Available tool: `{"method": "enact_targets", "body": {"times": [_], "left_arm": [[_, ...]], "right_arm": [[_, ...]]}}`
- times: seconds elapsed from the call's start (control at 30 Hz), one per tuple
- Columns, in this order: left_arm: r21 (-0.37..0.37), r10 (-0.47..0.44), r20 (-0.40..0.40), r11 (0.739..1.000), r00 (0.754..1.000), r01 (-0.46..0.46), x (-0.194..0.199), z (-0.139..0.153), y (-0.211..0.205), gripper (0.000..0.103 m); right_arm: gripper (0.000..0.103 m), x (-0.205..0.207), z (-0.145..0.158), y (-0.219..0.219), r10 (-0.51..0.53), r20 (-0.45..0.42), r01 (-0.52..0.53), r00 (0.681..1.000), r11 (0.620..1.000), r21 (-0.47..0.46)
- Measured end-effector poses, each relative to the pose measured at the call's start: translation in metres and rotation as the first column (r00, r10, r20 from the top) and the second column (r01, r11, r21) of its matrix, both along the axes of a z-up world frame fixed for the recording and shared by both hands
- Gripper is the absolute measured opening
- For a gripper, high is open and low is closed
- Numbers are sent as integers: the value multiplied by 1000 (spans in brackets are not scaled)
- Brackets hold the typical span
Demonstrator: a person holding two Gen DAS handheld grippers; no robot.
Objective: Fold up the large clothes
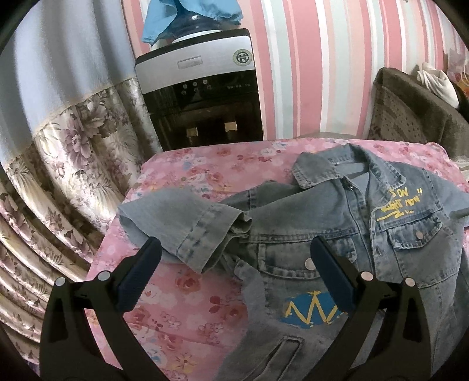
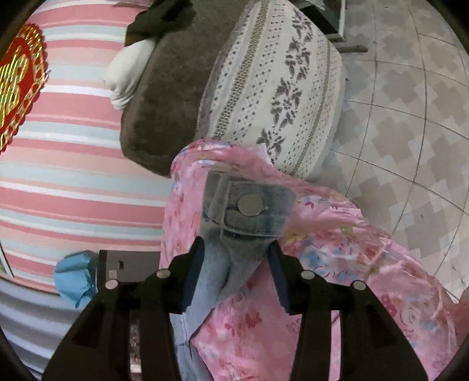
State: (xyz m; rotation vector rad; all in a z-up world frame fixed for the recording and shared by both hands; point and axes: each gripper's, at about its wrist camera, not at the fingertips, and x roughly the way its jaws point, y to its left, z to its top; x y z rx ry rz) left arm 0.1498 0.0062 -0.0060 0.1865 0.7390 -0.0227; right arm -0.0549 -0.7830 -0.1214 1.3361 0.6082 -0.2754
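A: Lying face up on the pink flowered cloth [image 1: 187, 296] that covered the worktop was the denim jacket [image 1: 337, 234], wasn't it?

B: Yes. Its collar [image 1: 316, 173] pointed toward the striped wall [image 1: 316, 73], and one short sleeve [image 1: 187, 225] was folded in across the chest. Yellow lettering [image 1: 400, 205] sat above one chest pocket, and a blue patch with a yellow zigzag [image 1: 310, 312] sat below the other.

A: And the left gripper [image 1: 236, 255]?

B: It hovered over the jacket with its jaws spread wide and nothing between them. One finger [image 1: 140, 272] stood at the sleeve's hem, the other over the pocket snap.

A: What about the right gripper [image 2: 236, 263]?

B: Its jaws were parted too, with denim between them, a buttoned tab [image 2: 252, 205] just ahead of the tips. The cloth brushed the left-side pad [image 2: 193, 272], but a gap showed at the other pad, so it wasn't clamped.

A: Anything around the worktop?

B: A water dispenser [image 1: 199, 96] with a blue cloth [image 1: 190, 17] over its bottle stood behind it, beside a flowered curtain [image 1: 73, 152]. From the right wrist view, a patterned cushion [image 2: 278, 88] and a brown blanket [image 2: 170, 96] lay beyond the worktop's edge, above a tiled floor [image 2: 410, 132].
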Motion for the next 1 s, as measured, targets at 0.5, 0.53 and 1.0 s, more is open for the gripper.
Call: {"method": "enact_targets", "body": {"times": [0.5,0.53,1.0], "left_arm": [[2,33,22,999,999,-33,-8,8,11,100],[-6,32,23,999,999,-32,-7,9,9,100],[-8,-17,39,1000,999,18,-24,13,2,100]], "right_arm": [[101,-24,45,-32,-15,-275,-52,961,971,-235],[101,-11,49,-17,7,-302,-99,953,951,-292],[84,96,30,98,-75,-447,-135,891,897,-421]]}}
